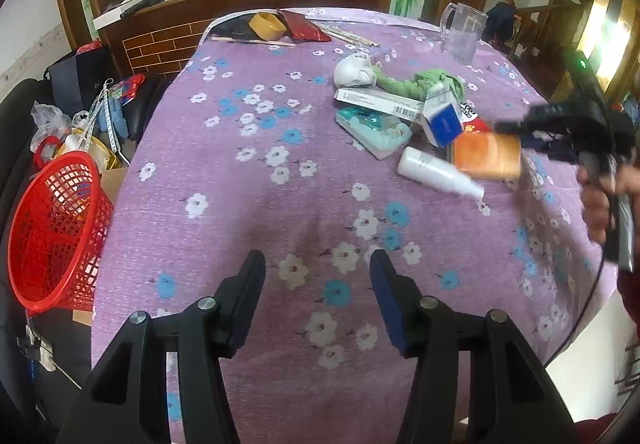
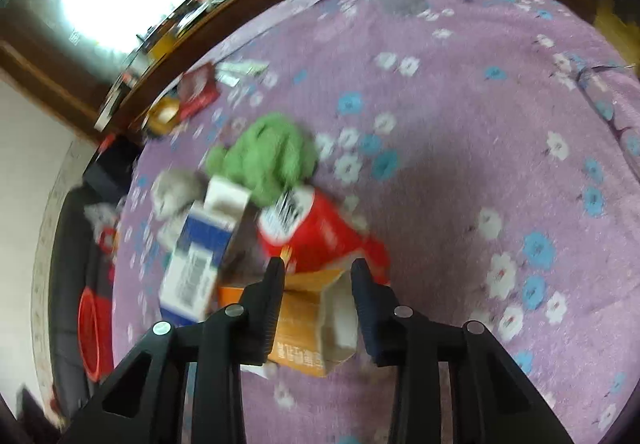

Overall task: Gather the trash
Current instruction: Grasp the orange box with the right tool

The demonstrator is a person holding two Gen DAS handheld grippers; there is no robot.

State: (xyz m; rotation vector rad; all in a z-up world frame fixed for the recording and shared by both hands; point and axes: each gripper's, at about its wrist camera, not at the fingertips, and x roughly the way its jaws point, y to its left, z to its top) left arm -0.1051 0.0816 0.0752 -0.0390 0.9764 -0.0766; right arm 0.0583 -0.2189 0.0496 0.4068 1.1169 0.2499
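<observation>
Right claw (image 2: 318,264) straddles orange box (image 2: 308,324), grip unclear; left claw (image 1: 318,268) spread, empty.

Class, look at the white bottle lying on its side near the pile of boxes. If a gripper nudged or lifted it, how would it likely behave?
The white bottle lies on its side and looks round-bodied, so a nudge would probably roll it across the tablecloth. Its smooth plastic surface may slip between hard fingers. It seems stiff rather than floppy; how full or heavy it is cannot be told.
</observation>
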